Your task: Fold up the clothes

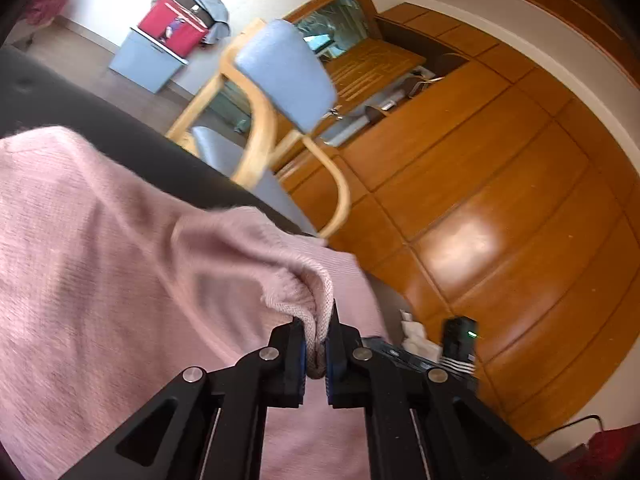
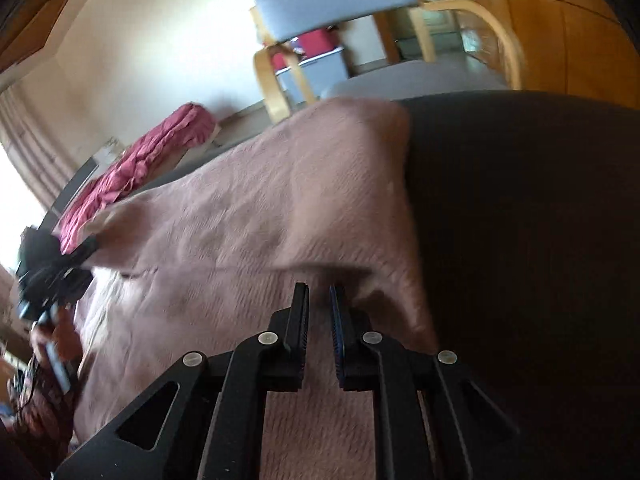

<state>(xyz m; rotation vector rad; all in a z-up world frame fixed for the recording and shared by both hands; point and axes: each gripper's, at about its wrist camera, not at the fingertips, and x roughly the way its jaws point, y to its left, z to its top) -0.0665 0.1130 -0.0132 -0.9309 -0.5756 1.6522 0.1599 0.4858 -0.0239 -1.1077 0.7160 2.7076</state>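
Note:
A pink knitted sweater (image 1: 100, 260) lies spread on a dark tabletop (image 1: 120, 132). My left gripper (image 1: 316, 344) is shut on a ribbed edge of it, lifting that part into a raised fold. In the right wrist view the sweater (image 2: 260, 208) fills the middle, and the left gripper (image 2: 90, 246) holds its far left corner. My right gripper (image 2: 319, 292) hovers low over the sweater's near right part, jaws a narrow gap apart. A fold of cloth runs just at its tips. Blur hides whether the pads press on it.
A wooden chair with blue cushions (image 1: 280, 76) stands beyond the table. Wooden cabinets (image 1: 500, 200) fill the right. A crumpled red cloth (image 2: 136, 168) lies at the table's far left. A black device with a green light (image 1: 460, 340) and tissues sit near the table edge.

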